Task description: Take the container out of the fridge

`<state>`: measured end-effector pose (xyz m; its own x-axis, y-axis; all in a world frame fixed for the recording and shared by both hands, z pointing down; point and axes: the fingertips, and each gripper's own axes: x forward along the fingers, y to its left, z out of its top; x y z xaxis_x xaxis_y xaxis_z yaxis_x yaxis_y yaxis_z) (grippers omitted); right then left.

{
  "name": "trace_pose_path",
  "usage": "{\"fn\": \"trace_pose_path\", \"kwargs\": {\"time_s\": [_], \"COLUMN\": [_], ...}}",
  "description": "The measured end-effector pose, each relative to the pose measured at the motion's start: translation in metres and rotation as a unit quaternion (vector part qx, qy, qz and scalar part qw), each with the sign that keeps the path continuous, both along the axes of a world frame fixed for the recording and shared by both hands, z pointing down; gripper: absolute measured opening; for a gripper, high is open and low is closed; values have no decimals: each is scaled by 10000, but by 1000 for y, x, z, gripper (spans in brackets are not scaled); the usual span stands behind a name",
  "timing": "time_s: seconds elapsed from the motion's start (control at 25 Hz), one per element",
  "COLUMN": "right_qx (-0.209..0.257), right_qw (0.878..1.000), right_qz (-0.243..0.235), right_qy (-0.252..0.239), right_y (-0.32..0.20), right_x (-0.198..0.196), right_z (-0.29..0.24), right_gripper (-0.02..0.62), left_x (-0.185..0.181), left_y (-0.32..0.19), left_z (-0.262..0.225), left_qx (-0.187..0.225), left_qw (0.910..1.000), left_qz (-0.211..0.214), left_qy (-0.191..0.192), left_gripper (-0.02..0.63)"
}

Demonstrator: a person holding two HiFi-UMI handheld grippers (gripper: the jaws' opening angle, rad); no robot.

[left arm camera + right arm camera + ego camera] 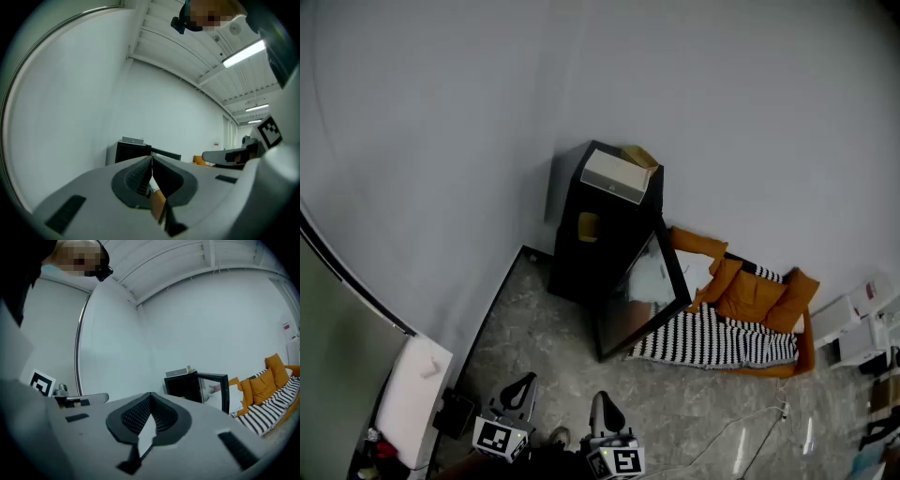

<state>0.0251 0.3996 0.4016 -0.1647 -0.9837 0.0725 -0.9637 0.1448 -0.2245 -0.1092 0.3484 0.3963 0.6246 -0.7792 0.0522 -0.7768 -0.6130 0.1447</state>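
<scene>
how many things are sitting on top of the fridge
2: a flat pale rectangular box lies on top of the black cabinet fridge, and a tan crumpled object sits just behind it. Smaller items behind them may be hidden.

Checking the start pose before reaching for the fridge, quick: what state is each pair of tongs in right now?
left tongs: closed, holding nothing.
right tongs: closed, holding nothing.
</scene>
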Motion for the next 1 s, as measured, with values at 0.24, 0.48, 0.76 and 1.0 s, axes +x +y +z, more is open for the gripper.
{"fn": "trace_pose_path", "kwargs": {"time_s": [0.24, 0.48, 0.76, 1.0], "right_qx": [-15, 2, 47, 7], "right_qw": [10000, 10000, 10000, 9999], "right_qz": [-4, 18, 50, 147], "right_qy": [-1, -86, -39, -24], "right_y": [3, 2, -6, -17], "right_x": [-4, -4, -14, -35], "right_z": [0, 1, -2, 1], "right_gripper": [0, 0, 0, 0], "left_x": [-3, -5, -21, -45], "left_y": [4, 4, -6, -17], "left_z": [1, 0, -2, -3], "left_qx": [-10, 0, 18, 80], "left_qw": [10000, 10000, 10000, 9999], "left_qz": [14, 45, -17, 44], "left_qy": [-13, 15, 61, 68], "left_gripper": [5, 5, 5, 5]}}
